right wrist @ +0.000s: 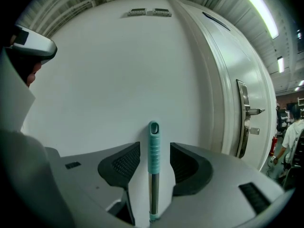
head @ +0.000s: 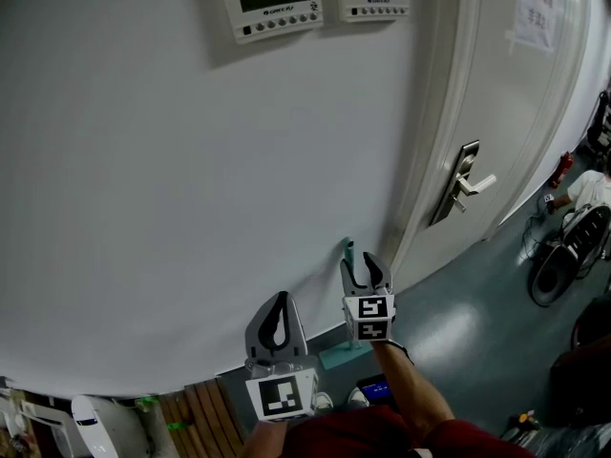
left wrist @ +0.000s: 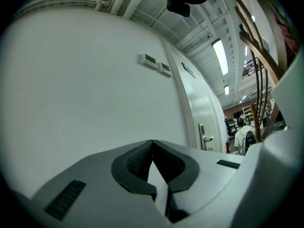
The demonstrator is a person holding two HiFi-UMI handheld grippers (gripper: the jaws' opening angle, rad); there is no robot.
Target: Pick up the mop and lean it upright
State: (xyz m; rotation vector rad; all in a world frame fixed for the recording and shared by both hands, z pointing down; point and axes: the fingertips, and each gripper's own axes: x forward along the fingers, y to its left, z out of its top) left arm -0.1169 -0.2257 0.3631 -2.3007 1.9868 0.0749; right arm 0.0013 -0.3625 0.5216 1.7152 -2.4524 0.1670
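Note:
The mop stands upright against the white wall (head: pixel 191 179). Its teal grip (head: pixel 349 249) pokes up above my right gripper (head: pixel 367 273), and its teal head (head: pixel 342 354) rests on the floor below. In the right gripper view the teal grip (right wrist: pixel 153 146) and metal shaft (right wrist: pixel 153 194) stand between the jaws of the right gripper (right wrist: pixel 153 149). The jaws are open, with a gap on each side of the handle. My left gripper (head: pixel 279 299) hangs to the left of the mop, away from it. Its tips meet on nothing in the left gripper view (left wrist: pixel 152 142).
A white door with a metal lever handle (head: pixel 463 187) is just right of the mop. Two wall control panels (head: pixel 272 3) hang high up. A person (head: pixel 587 194) sits by chairs at the far right. Wooden slats (head: pixel 196 408) lie at the lower left.

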